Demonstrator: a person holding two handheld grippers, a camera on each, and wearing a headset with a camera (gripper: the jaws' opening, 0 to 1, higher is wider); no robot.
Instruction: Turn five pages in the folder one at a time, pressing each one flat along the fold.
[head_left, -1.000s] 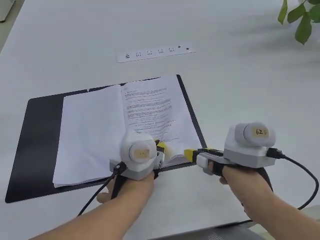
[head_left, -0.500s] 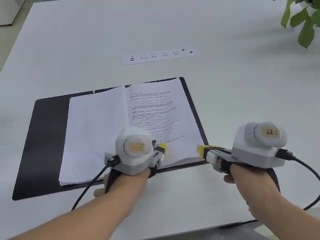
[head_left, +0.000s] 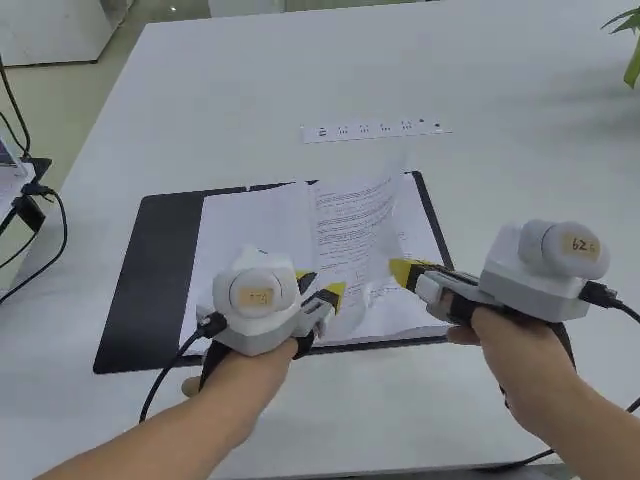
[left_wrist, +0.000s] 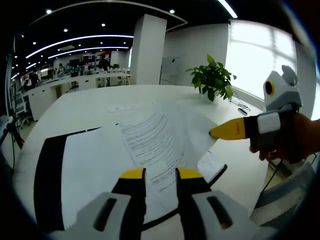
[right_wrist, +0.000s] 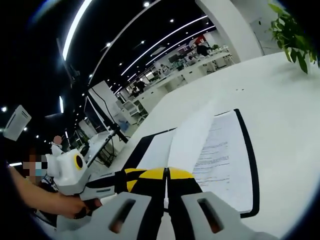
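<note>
Head view: one smooth white table (head_left: 520, 90). One flat black rectangular folder (head_left: 160, 270) lies open just ahead of both tongs, a stack of white printed sheets (head_left: 250, 250) inside it. One thin sheet, the lifted page (head_left: 372, 228), curls up from the right tongs' tips. One slim white power strip (head_left: 375, 129) lies well beyond both tongs. Right tongs (head_left: 405, 270), yellow tips pinched together on the lifted page's lower edge. Left tongs (head_left: 322, 296), yellow tips narrowly apart and holding nothing, over the stack's near edge. Left gripper view: one leafy potted plant (left_wrist: 212, 80) far ahead.
</note>
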